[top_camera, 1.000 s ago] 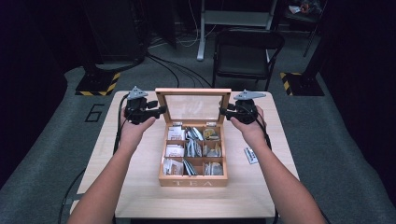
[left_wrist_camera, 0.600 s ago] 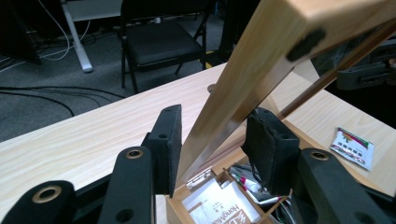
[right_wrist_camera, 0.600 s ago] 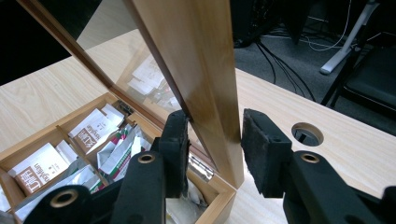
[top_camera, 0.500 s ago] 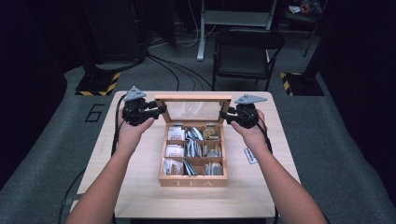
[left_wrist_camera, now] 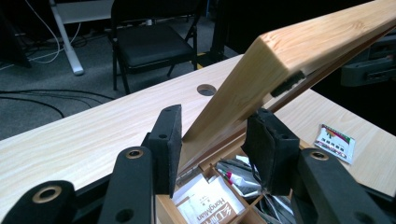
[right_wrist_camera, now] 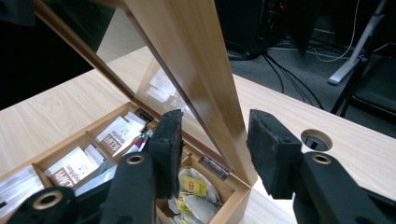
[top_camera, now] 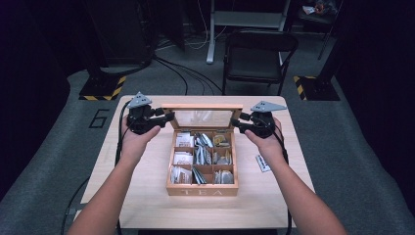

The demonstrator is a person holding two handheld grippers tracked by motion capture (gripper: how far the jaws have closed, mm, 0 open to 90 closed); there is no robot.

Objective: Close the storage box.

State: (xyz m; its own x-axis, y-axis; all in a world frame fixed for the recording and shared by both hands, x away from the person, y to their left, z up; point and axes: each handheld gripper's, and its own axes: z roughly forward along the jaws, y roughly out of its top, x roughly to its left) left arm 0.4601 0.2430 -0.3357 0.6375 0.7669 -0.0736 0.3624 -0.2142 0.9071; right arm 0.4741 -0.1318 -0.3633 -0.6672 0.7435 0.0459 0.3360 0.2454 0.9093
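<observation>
A wooden tea box (top_camera: 201,188) sits open mid-table, its compartments full of tea packets (top_camera: 183,157). Its glass-paned lid (top_camera: 202,106) stands tilted on the back hinge. My left gripper (top_camera: 166,117) is at the lid's left side rail. In the left gripper view (left_wrist_camera: 215,140) both pads press on the rail (left_wrist_camera: 289,51) after its jaws have just been closing. My right gripper (top_camera: 236,122) straddles the right side rail. In the right gripper view (right_wrist_camera: 215,144) the rail (right_wrist_camera: 196,60) stands between the pads with a gap, and those jaws have just been opening.
A loose tea packet (top_camera: 262,163) lies on the table right of the box. A round cable hole (left_wrist_camera: 206,89) is in the tabletop behind the box. A black chair (top_camera: 259,54) stands beyond the table's far edge, with cables on the floor.
The lid's top edge has come down from near upright to a tilt. Both hands dropped slightly with it, staying at the lid's sides.
</observation>
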